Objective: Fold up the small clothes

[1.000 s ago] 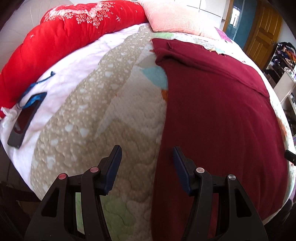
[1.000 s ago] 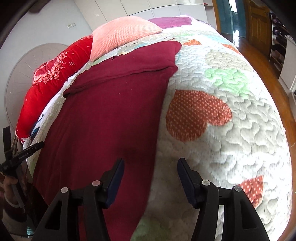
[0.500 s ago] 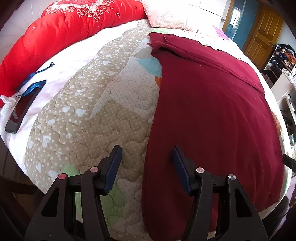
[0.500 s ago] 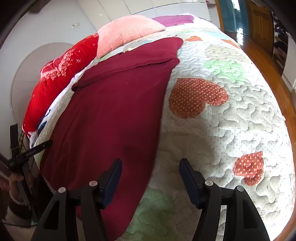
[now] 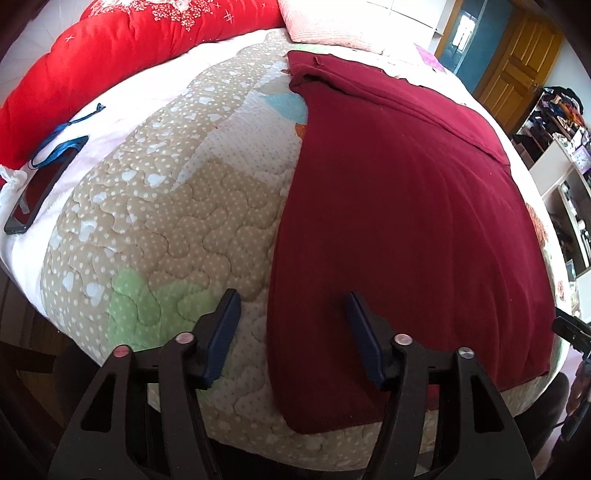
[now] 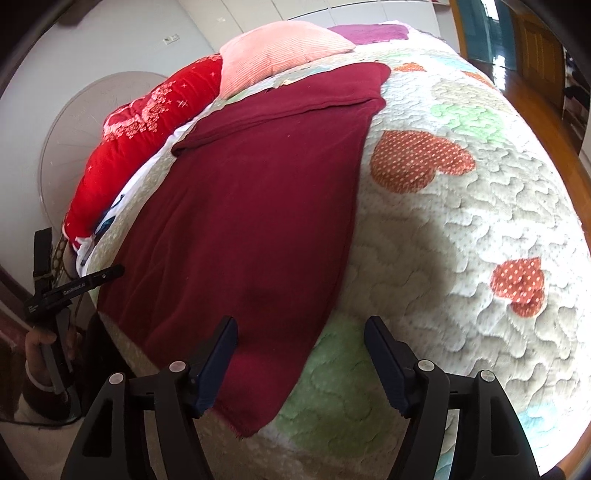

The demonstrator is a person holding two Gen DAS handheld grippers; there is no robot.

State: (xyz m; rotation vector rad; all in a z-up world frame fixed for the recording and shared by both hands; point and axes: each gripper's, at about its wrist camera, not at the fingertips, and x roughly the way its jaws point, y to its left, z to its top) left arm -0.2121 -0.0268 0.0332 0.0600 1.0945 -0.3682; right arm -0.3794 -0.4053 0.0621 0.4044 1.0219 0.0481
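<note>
Dark red knit garment [image 5: 399,206] lies flat on a quilted heart-patterned bedspread [image 5: 173,221]. Left gripper [image 5: 291,332] and right gripper [image 6: 301,354] hover wide apart, empty, above its near hem. Lettering on the left tool is unreadable.

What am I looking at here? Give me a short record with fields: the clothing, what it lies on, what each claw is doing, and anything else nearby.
clothing: dark red knit garment, spread flat, far end folded over
surface: quilted heart-patterned bedspread
left gripper: open, empty, over the garment's near left edge
right gripper: open, empty, over the near right corner
nearby: pink ribbed pillow, red embroidered duvet, black phone
</note>
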